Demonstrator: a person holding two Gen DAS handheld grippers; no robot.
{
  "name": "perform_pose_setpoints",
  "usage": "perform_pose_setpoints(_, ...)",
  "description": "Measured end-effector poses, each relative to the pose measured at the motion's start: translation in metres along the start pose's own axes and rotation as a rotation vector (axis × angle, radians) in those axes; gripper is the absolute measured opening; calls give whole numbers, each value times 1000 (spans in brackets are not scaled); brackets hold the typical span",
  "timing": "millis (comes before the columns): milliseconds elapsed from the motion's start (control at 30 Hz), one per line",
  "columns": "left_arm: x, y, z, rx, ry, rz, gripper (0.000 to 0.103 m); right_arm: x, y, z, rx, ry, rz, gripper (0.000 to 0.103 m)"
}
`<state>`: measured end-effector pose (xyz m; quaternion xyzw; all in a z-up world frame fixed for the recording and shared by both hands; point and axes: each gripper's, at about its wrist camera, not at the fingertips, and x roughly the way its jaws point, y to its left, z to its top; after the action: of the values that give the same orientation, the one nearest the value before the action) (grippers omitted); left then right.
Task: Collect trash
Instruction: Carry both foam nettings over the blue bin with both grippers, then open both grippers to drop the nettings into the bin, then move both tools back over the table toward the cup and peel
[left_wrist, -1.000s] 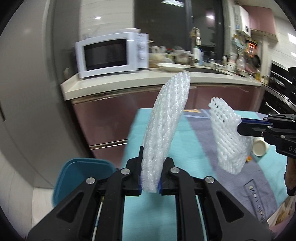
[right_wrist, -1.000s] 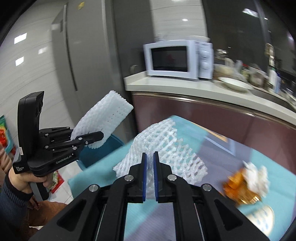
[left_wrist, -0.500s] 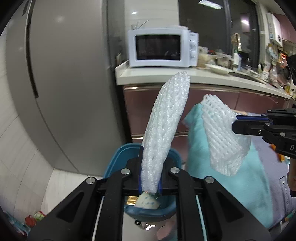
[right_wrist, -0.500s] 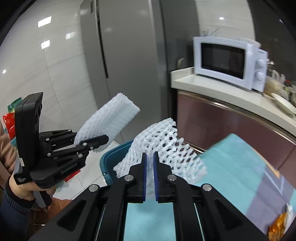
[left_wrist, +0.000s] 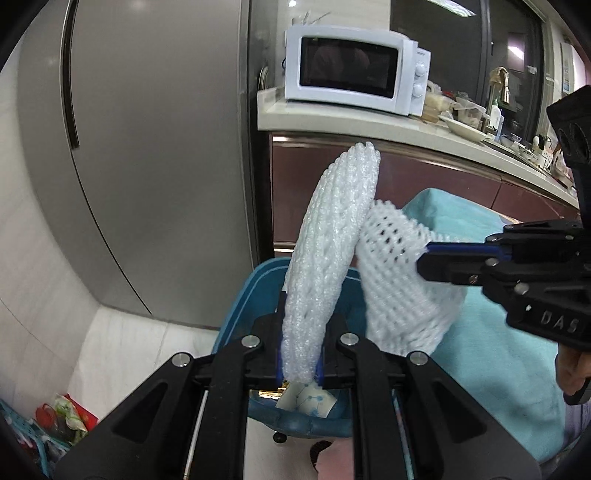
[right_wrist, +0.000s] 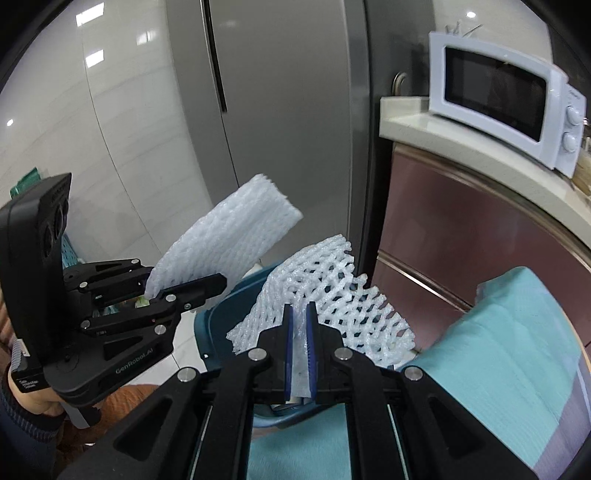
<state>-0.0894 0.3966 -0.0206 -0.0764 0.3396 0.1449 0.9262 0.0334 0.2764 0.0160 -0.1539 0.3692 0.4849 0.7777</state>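
Observation:
In the left wrist view my left gripper (left_wrist: 300, 356) is shut on a long white foam net (left_wrist: 332, 240) that stands upright. Beside it, my right gripper (left_wrist: 424, 256) comes in from the right, shut on a second, wider-meshed foam net (left_wrist: 399, 291). Both nets hang over a blue trash bin (left_wrist: 240, 306) on the floor, which holds a printed wrapper (left_wrist: 306, 400). In the right wrist view my right gripper (right_wrist: 300, 332) pinches the open-mesh net (right_wrist: 332, 291). My left gripper (right_wrist: 192, 282) holds the long net (right_wrist: 229, 236) at the left, above the bin (right_wrist: 218, 321).
A grey fridge (left_wrist: 147, 166) stands behind the bin. A white microwave (left_wrist: 354, 70) sits on the counter (left_wrist: 369, 125). The table's teal cloth (left_wrist: 480, 350) borders the bin on the right. Snack packets (left_wrist: 62, 417) lie on the floor at the lower left.
Both grippers have swung left from over the teal table and a little down, to above the blue bin. Each still holds its foam net, and the two nets have drawn closer together.

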Motion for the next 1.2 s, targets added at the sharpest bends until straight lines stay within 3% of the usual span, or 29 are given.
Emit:
perform_pose_setpoints(267, 41, 9, -5, -49, 87, -25, 12, 50, -3, 6, 0, 140, 26, 6)
perform_pose_setpoints(367, 56, 12, -7, -70, 121, -36, 17, 65, -4, 5, 11, 181, 31, 6)
perform_pose_setpoints(467, 64, 10, -11, -74, 135, -40, 47, 75, -7, 4, 18, 208, 23, 12)
perform_pose_setpoints(533, 66, 9, -13, -76, 139, -28, 51, 83, -13, 5, 38, 222, 13, 16)
perform_pose_setpoints(600, 66, 11, -15, -91, 137, -17, 63, 87, -18, 4, 57, 239, -2, 19)
perform_pose_setpoints(633, 64, 13, -17, -97, 137, -12, 65, 88, -21, 3, 65, 244, -4, 26)
perform_pose_setpoints(800, 54, 18, -14, -118, 111, 8, 78, 86, -38, 2, 123, 232, -13, 60)
perform_pose_setpoints(1067, 21, 11, -1, -81, 27, 67, 98, 57, -40, 4, 117, 155, -12, 67)
perform_pose_setpoints(1133, 11, 6, 3, -73, 2, 90, 98, 41, -43, 4, 109, 113, -37, 76)
perform_pose_setpoints(1200, 2, 0, 7, -67, -18, 87, 98, 24, -49, 2, 115, 71, -52, 79)
